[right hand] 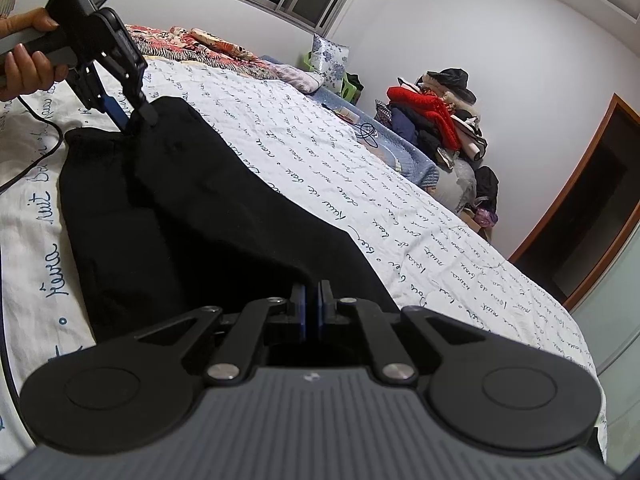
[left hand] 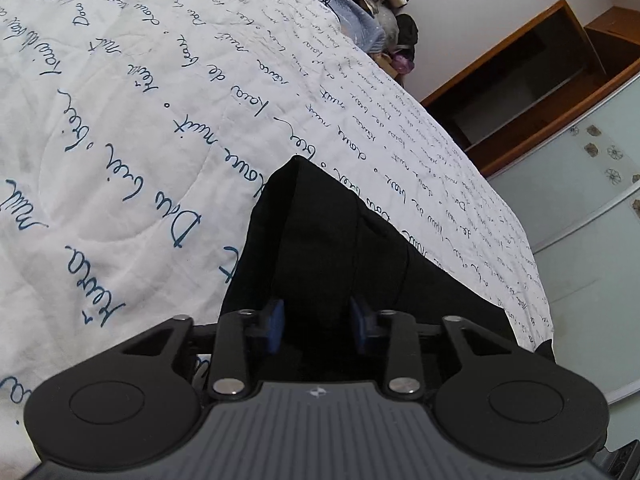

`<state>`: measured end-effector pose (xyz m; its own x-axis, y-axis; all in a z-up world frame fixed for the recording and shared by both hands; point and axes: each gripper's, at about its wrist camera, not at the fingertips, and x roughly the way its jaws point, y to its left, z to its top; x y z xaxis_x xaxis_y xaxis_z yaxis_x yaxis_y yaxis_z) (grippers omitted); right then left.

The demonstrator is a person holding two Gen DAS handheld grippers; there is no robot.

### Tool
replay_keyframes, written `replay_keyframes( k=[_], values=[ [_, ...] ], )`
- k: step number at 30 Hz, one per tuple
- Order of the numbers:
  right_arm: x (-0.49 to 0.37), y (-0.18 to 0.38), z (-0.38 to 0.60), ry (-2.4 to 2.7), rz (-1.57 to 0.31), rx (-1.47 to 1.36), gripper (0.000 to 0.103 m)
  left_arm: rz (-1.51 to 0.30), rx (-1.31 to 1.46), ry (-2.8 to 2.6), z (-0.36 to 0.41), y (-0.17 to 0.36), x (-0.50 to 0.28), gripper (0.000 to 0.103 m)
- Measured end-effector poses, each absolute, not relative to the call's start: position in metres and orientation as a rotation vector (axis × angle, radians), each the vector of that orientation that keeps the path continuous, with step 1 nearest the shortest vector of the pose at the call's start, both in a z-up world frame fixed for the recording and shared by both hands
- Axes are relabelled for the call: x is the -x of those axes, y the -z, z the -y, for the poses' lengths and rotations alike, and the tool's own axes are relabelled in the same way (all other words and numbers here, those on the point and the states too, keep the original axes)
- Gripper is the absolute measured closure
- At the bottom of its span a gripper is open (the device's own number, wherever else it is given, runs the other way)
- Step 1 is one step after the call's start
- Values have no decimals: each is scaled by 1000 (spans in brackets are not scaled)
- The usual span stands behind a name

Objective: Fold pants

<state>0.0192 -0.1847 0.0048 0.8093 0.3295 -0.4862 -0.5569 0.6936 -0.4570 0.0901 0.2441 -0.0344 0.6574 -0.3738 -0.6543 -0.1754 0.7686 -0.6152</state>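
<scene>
Black pants (right hand: 192, 208) lie on a white bedspread (right hand: 320, 152) printed with blue script. In the right wrist view my right gripper (right hand: 312, 300) is shut on the near edge of the pants, its blue pads pressed together on the cloth. My left gripper (right hand: 134, 122) shows at the upper left, held by a hand, its tips on the far edge of the pants. In the left wrist view the left gripper (left hand: 318, 312) has its blue pads apart with a thick fold of pants (left hand: 320, 240) between them.
A pile of clothes (right hand: 436, 120) stands at the far side of the bed by the wall. Pillows and a patterned blanket (right hand: 224, 50) lie at the head. A wooden door frame (right hand: 592, 200) and a glass wardrobe door (left hand: 580, 220) are to the right. A black cable (right hand: 36, 160) trails from the left gripper.
</scene>
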Motion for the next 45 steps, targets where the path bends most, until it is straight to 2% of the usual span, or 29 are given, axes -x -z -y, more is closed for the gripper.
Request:
replay_keyframes(
  k=[2,5,13,27,32,35,41,45],
  values=[
    [-18,-4,184,-508,-385,632,97,-840,705,129,-245,31,-85,78],
    [-15,-4,183,-513,-390,635,97,-818,682,137,-244,21,-76,80],
    [10,-4,183,-532,-415,670,97,-848,577,132,-239,9,-46,80],
    [43,15,178,-569,-468,728,97,-909,483,112,-231,18,-26,80],
    [40,23,179,-549,-505,742,98,-952,459,104,-235,19,-26,69],
    [39,29,176,-543,-522,758,98,-951,468,59,-244,16,-24,56],
    [40,17,184,-559,-550,744,96,-899,366,-72,-250,-2,-20,56],
    [37,-19,203,-568,-496,545,96,-850,309,-21,-225,-16,-31,56]
  ],
)
